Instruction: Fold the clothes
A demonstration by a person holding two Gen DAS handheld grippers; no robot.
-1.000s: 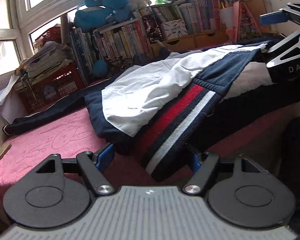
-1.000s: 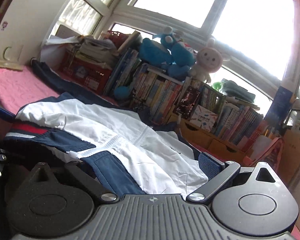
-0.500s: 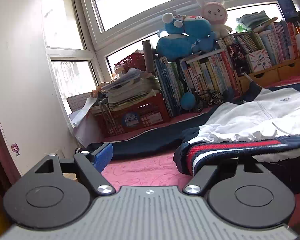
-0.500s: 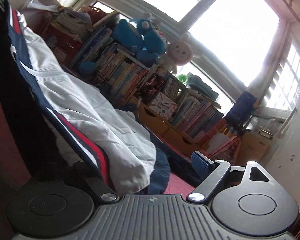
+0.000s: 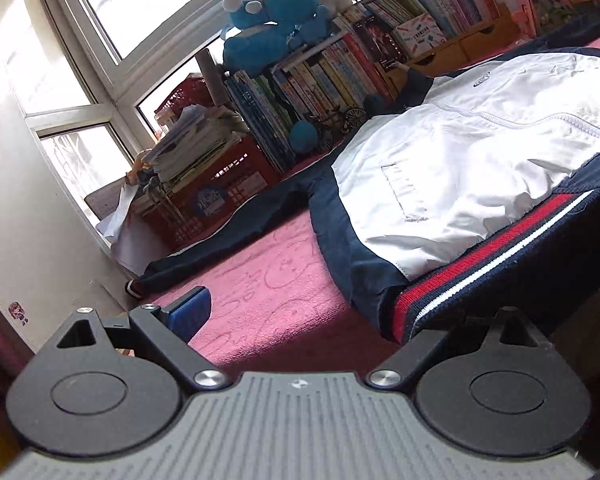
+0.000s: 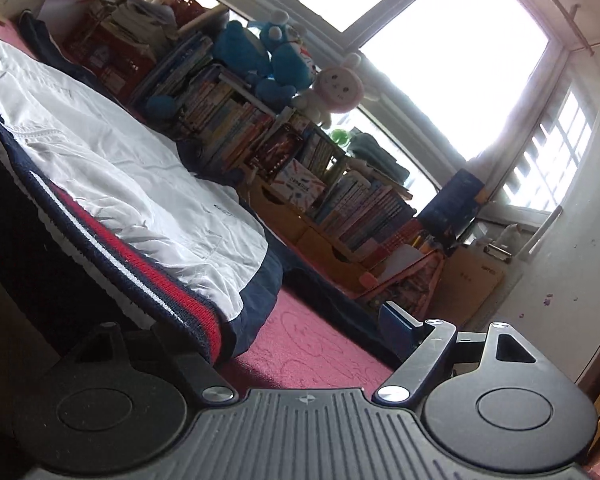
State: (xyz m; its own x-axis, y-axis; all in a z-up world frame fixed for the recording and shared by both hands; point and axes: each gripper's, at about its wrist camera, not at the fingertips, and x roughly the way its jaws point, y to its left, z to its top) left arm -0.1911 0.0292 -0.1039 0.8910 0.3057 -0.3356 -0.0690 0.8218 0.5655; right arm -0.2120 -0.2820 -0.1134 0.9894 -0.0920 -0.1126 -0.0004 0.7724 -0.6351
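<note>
The jacket point(image 5: 460, 184), white and navy with a red-and-white striped hem, lies spread on a pink bed cover point(image 5: 260, 292) in front of a row of books point(image 5: 320, 80) under the window. In the left wrist view the left gripper point(image 5: 328, 316) sits low at the bed's near edge, tilted, fingers spread wide. Its blue-padded left finger point(image 5: 190, 312) hovers over bare cover; the right finger is hidden under the striped hem, so whether it touches the cloth I cannot tell. One navy sleeve point(image 5: 220, 236) trails toward a red crate point(image 5: 220, 188).

In the right wrist view the right gripper point(image 6: 300, 328) is likewise low and tilted, fingers apart. The right finger point(image 6: 400, 324) stands clear of the jacket point(image 6: 120, 168); the left one disappears beneath the hem corner. The garment's far side is cut off at the frame.
</note>
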